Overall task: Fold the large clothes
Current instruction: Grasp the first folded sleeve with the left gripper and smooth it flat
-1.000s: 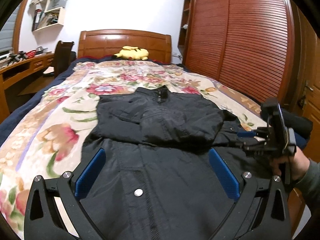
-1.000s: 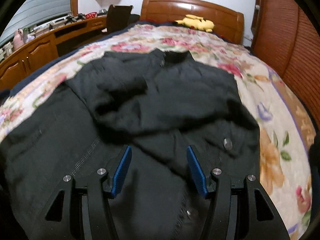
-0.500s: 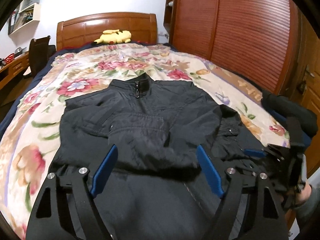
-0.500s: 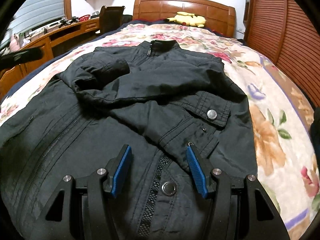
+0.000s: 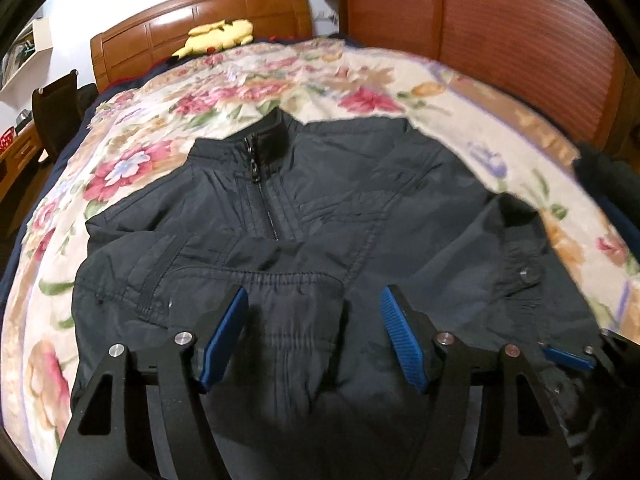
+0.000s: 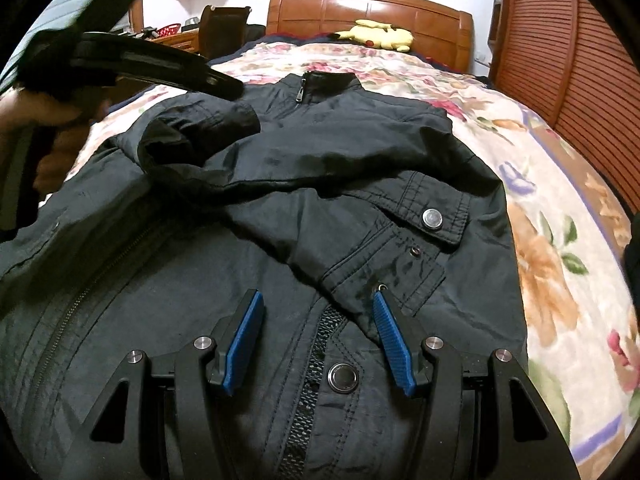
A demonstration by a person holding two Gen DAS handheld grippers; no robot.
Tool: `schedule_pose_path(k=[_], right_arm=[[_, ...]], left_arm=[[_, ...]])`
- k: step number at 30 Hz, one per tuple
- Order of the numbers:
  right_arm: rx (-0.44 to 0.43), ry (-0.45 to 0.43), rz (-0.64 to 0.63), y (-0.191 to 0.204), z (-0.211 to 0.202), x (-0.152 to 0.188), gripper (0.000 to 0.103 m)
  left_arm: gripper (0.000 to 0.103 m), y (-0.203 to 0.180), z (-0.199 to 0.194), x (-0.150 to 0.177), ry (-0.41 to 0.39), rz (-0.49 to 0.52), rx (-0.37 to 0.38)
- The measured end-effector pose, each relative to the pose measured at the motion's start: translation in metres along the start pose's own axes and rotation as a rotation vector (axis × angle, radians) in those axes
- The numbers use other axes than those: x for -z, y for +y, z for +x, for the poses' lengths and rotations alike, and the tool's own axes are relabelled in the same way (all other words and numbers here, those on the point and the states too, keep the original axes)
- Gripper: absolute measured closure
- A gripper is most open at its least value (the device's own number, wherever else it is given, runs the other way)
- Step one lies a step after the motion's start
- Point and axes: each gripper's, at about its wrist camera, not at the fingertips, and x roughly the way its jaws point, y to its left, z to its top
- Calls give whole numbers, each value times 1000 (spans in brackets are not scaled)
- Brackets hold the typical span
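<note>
One black jacket (image 6: 304, 184) lay flat on the bed, its collar toward the headboard (image 6: 368, 12). The cloth looked thin and a bit shiny, with many small wrinkles. Both sleeves were folded across the chest, and one cuff had a round metal snap (image 6: 433, 217). Another round snap (image 6: 342, 377) sat low beside the zipper, which ran up the middle to the collar.

The left gripper (image 5: 314, 338) hung over the lower part of the jacket with its two blue ribbed pads wide apart, holding nothing. The right gripper (image 6: 318, 338) hung over the bottom hem, its two blue pads also wide apart and empty.

The bed had a cream bedspread (image 5: 168, 120) with big red and pink flowers. One soft yellow toy (image 6: 376, 34) lay by the smooth brown wooden headboard. A tall wooden wardrobe (image 5: 500, 32) with thin slats stood on one side. On the other side were a dark chair (image 6: 222, 26) and a wooden desk.
</note>
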Motion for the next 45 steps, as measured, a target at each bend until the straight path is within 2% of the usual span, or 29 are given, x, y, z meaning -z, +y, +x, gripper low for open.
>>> schedule_pose_path(k=[3,5,7,10,13,19,24,37,42,44,45], right_arm=[[-3,-1,2,-1,1,0,44],[-5,-2,3,-2,0,0,44],[-4,-1,1,-1,1,0,44],[-5,3,0,-2,1,0,44],[-3,5,-2,-2,1,0,44],[-3,6,-5,-2,2,0,44],[-2,6,-7,-3,2,0,44],[-1,7,-17,-6,3,0,44],[2,8,-21,-7,3,0,44],[3,8,-22,-7,3,0,44],[2,8,-22,-7,3,0,44]], left_arm=[[60,0,18,-1,57,2,-50],[70,2,23,1,82,4,-48],[90,3,21,5,92,13,-67],[101,6,14,11,86,38,-84],[102,12,0,17,63,40,-85],[102,28,-52,37,-32,22,-76],[102,36,-98,75,-98,14,-49],[102,36,-153,152,-140,2,-13],[102,43,-170,164,-171,0,-52],[100,49,-175,165,-186,-6,-63],[85,52,-175,165,-188,-13,-66]])
